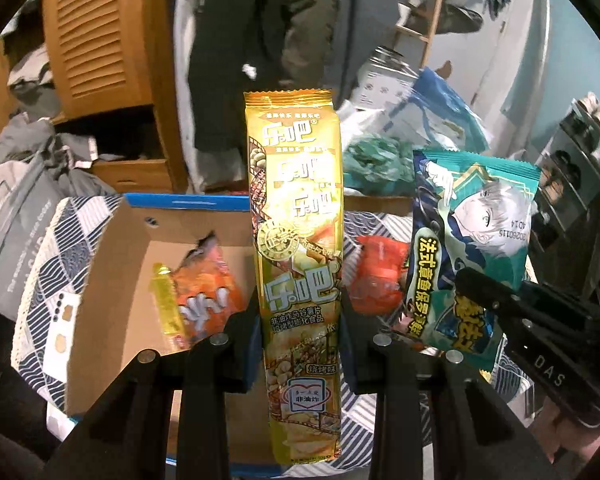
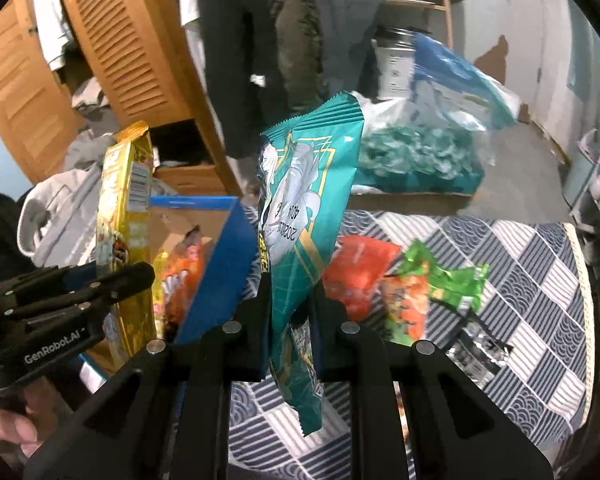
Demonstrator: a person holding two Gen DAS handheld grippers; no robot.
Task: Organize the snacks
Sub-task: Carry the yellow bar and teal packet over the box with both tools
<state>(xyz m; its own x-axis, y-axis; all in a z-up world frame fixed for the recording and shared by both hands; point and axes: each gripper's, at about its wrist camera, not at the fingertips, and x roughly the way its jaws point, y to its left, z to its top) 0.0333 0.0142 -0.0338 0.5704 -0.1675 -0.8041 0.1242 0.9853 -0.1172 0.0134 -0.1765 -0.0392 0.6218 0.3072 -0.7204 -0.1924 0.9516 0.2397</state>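
At the centre of the left wrist view, the left gripper point(image 1: 300, 312) is clamped on a gold packet point(image 1: 296, 240), which is held upright by its lower half so that its length stands clear above the jaws. In the same way, at the centre of the right wrist view, the right gripper point(image 2: 290, 312) is pinched tight on a teal packet point(image 2: 308, 216), gripped low and edge-on so that the bag rises between the fingers; this packet is also seen at the right of the left view. Both packets are kept aloft, apparently for carrying to the box point(image 1: 112, 264) at the lower left of the left view, whose flaps are open. An orange packet point(image 1: 208, 292) and a small yellow item, too unclear to name, are already lying inside it, which suggests the box is the collecting place. On the patterned cloth point(image 2: 520, 264) at the right of the right view, a red packet point(image 2: 356, 276) and a green packet point(image 2: 448, 280) are left unsorted, near each other. Judged from this, the task is partly done.
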